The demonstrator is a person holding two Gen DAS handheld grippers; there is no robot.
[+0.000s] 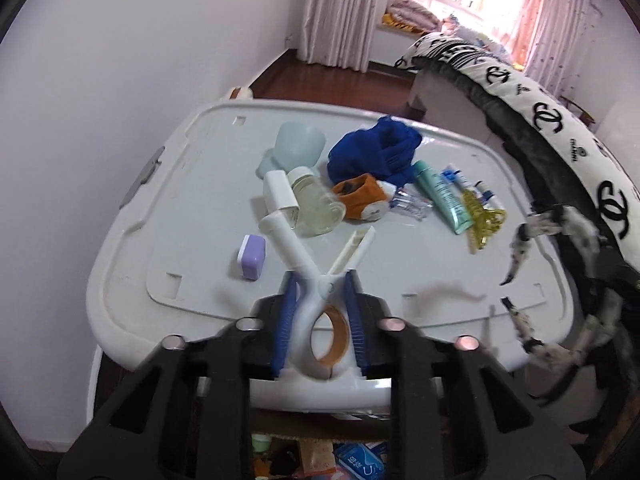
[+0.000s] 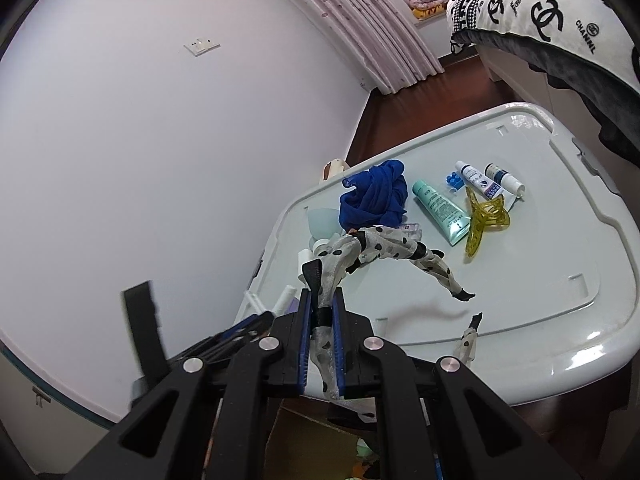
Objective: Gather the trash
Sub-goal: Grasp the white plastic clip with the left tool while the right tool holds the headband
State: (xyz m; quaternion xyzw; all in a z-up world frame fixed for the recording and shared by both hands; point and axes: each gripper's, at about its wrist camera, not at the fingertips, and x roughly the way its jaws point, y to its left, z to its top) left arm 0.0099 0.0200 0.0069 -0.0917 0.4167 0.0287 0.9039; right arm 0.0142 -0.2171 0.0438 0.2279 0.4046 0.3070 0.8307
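Pinching inward, the left gripper has its blue-lined fingers closed on the looped handle of a white plastic clip, whose two long arms fork open toward the middle of the white bin lid. It looks stiff, light and smooth, so the waist just behind the fork, where the pads sit now, seems the safest hold; the thin arms would likely twist or slip. The right gripper is clamped on a spotted sheer scarf, bunched between its pads while the loose tail trails over the lid's near edge. That fabric is soft, limp and nearly weightless, so I judge it will drape and snag on neighbours when lifted, and a bunched fold grips better than a single layer.

Farther across the lid from the clip lie a purple case, a clear glass bottle, a blue cloth, a green tube and a yellow hair claw
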